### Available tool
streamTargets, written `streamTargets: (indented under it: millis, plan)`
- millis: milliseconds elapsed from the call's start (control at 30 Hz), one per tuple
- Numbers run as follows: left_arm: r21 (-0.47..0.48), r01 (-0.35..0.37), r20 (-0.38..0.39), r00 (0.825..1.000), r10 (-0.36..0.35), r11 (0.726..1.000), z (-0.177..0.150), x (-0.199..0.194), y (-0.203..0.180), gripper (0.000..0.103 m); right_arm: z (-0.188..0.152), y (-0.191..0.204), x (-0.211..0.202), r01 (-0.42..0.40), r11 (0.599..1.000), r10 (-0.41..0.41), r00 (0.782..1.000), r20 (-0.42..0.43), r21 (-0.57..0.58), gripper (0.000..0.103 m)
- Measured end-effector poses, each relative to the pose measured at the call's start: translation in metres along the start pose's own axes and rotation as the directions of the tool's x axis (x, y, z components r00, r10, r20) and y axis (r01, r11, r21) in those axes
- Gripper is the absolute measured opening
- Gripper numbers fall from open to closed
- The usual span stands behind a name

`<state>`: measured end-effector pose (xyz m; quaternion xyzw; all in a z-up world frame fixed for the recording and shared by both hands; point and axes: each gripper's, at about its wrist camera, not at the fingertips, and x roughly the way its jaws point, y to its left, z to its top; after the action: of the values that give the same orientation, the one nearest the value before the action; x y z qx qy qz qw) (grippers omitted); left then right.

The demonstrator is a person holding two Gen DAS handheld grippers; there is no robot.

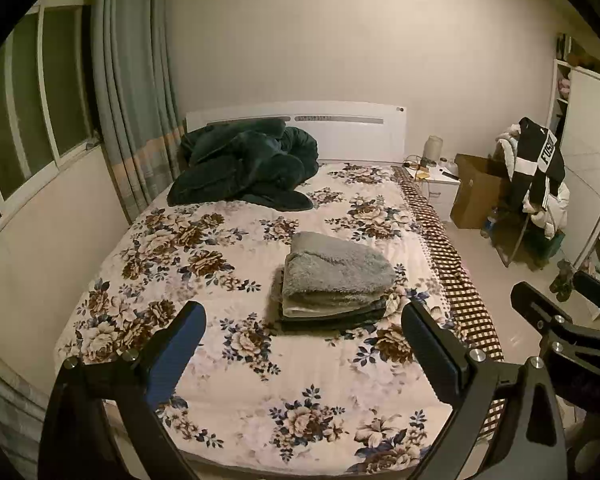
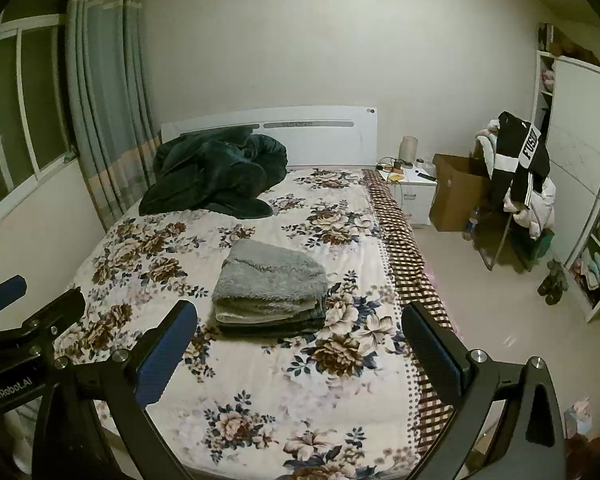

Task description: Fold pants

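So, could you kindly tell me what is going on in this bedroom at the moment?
A person holds two tongs over the floral bed, and both are open and empty. The left tongs and right tongs touch nothing. A folded stack of clothes, fluffy grey piece on top, sits mid-bed, so the folding looks done. A dark green blanket is heaped by the headboard.

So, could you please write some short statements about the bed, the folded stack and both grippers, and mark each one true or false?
1. The grey fluffy folded garment lies on top of the folded stack. True.
2. The left gripper is shut on the stack. False: it is open and holds nothing.
3. The dark green crumpled blanket lies near the white headboard. True.
4. The right gripper is open. True.
5. The stack sits on the floor. False: it rests on the floral bedsheet.
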<state>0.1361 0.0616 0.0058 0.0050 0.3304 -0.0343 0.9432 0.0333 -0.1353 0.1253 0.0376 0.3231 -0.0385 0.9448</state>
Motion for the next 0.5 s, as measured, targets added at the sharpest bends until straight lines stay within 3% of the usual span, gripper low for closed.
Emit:
streamTargets:
  millis: [500]
  plan:
    - [-0.009,-0.02,0.003,1.0,0.021,1.0,-0.0023,-0.0053,-0.0013,0.1,0.003,0.0066,0.0033,-0.024,1.0,0.024,1.0,-0.02,-0.008,0.103]
